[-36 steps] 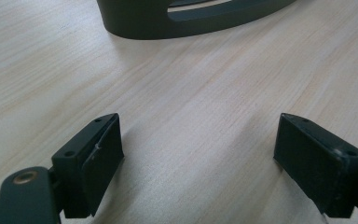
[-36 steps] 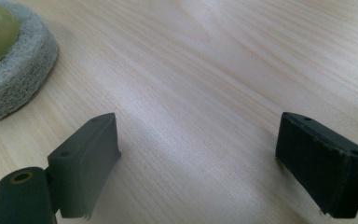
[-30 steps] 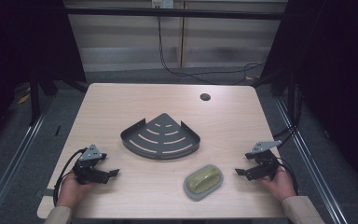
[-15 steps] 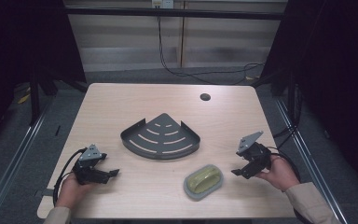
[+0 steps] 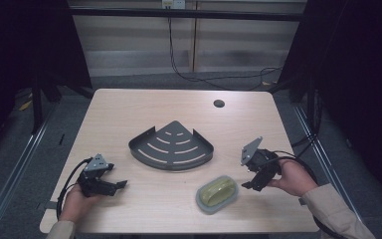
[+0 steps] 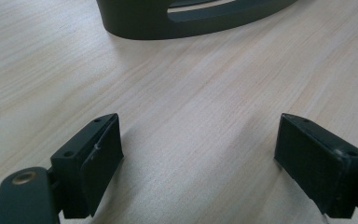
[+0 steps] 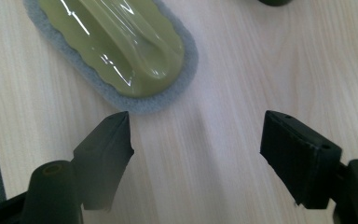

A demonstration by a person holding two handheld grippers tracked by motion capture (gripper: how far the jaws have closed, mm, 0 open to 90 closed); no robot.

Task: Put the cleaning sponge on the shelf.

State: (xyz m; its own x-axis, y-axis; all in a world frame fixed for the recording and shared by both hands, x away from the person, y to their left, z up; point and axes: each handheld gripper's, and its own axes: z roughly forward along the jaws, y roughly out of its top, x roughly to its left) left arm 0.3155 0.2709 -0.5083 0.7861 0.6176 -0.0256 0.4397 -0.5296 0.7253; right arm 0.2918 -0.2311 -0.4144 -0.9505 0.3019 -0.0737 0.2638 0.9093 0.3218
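No words, labels or nos. can be read anywhere, not on any thing in the pics.

Light wood table (image 5: 129,114), round hole (image 5: 219,103) near far edge. On it: dark slotted corner tray (image 5: 171,146) at centre, green-handled scrub pad (image 5: 217,193) (grey base) nearer front, right.

A pale wooden table (image 5: 129,114) stands on grey floor (image 5: 189,79); behind it, a light panelled wall (image 5: 129,45) with black cables (image 5: 179,59) hanging.
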